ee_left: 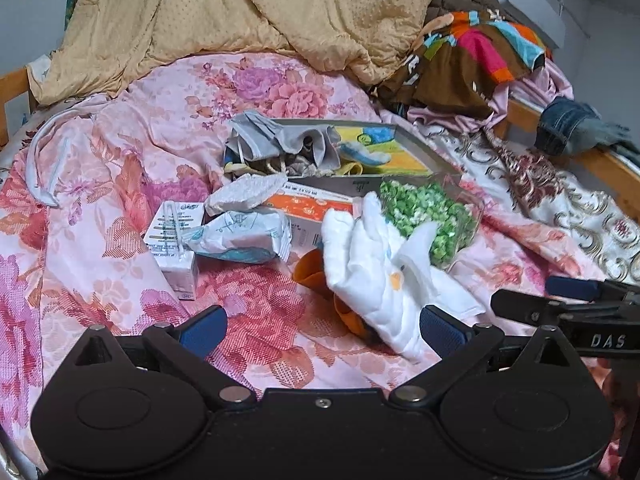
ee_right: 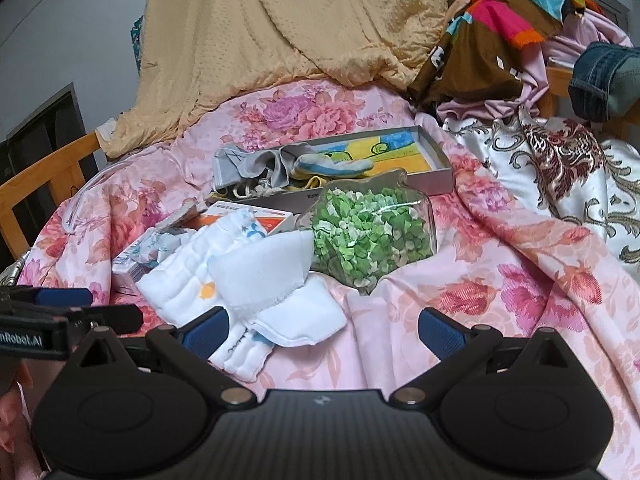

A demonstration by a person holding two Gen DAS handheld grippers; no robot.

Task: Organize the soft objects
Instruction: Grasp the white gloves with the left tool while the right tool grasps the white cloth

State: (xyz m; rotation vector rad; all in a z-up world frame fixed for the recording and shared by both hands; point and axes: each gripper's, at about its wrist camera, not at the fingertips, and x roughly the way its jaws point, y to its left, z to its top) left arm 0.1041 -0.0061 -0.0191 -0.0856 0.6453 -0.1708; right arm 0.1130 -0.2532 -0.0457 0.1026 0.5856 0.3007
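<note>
A crumpled white cloth (ee_left: 376, 276) lies on the floral bedsheet, partly over an orange item (ee_left: 312, 272). It also shows in the right wrist view (ee_right: 256, 280). My left gripper (ee_left: 322, 330) is open, its right pad beside the cloth's near end. My right gripper (ee_right: 322, 330) is open, its left pad touching the cloth. A grey tray (ee_left: 404, 136) behind holds a grey cloth (ee_left: 280, 142) and other soft items; the tray (ee_right: 436, 168) and the grey cloth (ee_right: 248, 162) show in the right wrist view too.
A clear bag of green pieces (ee_left: 428, 220) (ee_right: 368, 236) lies by the tray. A small carton (ee_left: 172, 240), a wrapped packet (ee_left: 240, 236) and an orange box (ee_left: 308, 204) lie left. A tan blanket (ee_left: 240, 20) and piled clothes (ee_left: 472, 56) sit behind.
</note>
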